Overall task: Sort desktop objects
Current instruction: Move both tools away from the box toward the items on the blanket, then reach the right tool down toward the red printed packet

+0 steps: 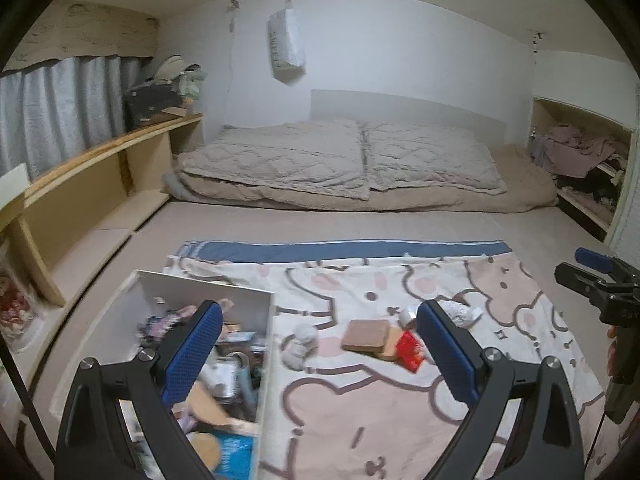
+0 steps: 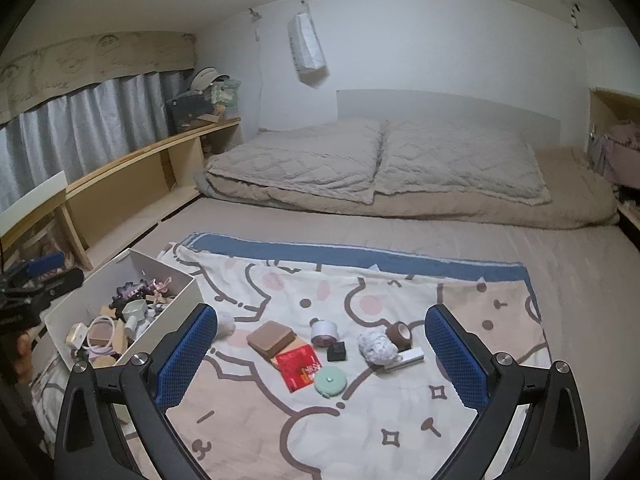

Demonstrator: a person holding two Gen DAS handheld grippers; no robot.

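My left wrist camera looks forward and down from just above the white bin (image 1: 208, 292), which fills its lower left. My right wrist camera sits further right and a little further back, facing the same way over the patterned blanket (image 2: 460, 312). Both views share the blanket, the bin and the bed (image 1: 340, 160) at the far wall.

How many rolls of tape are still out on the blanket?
2, both in the right wrist view: a white roll behind the small black box, and a brown roll right of it, beside the crumpled white wad. More may be hidden in the bin.
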